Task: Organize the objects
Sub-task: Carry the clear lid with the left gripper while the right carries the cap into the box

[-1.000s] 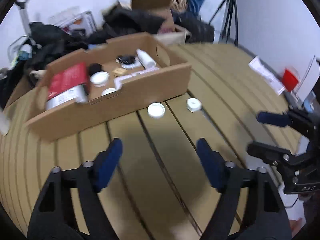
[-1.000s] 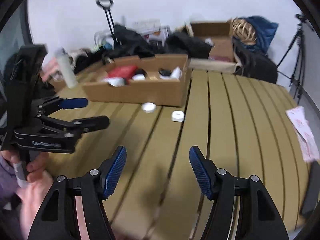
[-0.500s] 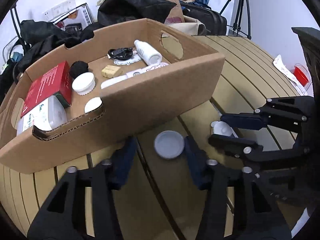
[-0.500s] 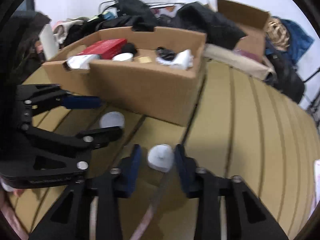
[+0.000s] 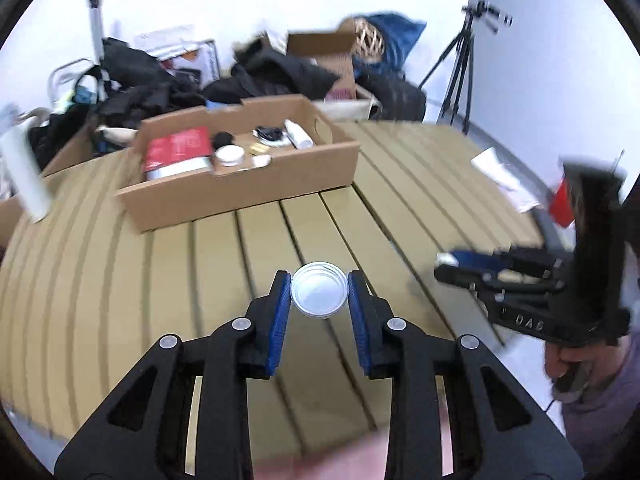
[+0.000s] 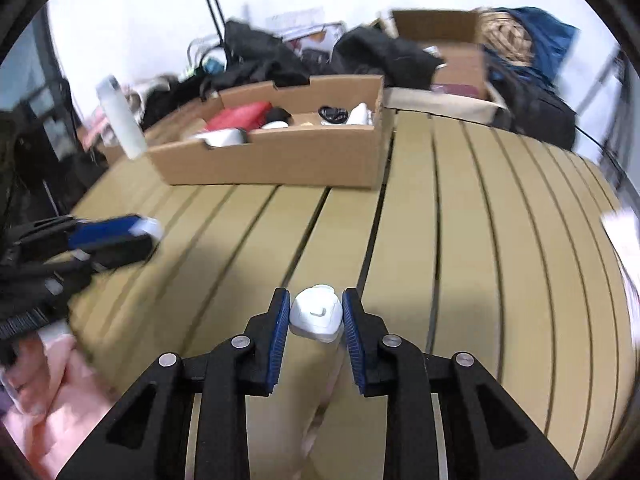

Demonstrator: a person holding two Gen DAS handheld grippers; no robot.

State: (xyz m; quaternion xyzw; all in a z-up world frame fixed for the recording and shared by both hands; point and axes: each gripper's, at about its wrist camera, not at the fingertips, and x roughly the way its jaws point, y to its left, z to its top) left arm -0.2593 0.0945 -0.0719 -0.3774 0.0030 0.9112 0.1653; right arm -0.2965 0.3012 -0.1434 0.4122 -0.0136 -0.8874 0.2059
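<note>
My left gripper [image 5: 319, 295] is shut on a round white lid [image 5: 319, 294] and holds it above the slatted wooden table [image 5: 192, 280]. My right gripper [image 6: 316, 314] is shut on a small white case [image 6: 316, 314], also lifted off the table. An open cardboard box [image 5: 240, 192] stands at the back with a red book [image 5: 178, 146], a white jar [image 5: 229, 156], a white bottle [image 5: 298, 134] and other small items inside. The box also shows in the right wrist view [image 6: 276, 156]. The right gripper appears at the right of the left wrist view [image 5: 456, 266].
A white bottle [image 6: 120, 120] stands left of the box. Papers [image 5: 504, 178] and a red cup [image 5: 560, 200] lie at the table's right edge. Black bags, another cardboard box [image 6: 452, 56] and a tripod [image 5: 464, 64] crowd the space behind the table.
Both grippers closed on their objects beside the box, then lifted and pulled back away from the box. The lid and the case have left the table.
</note>
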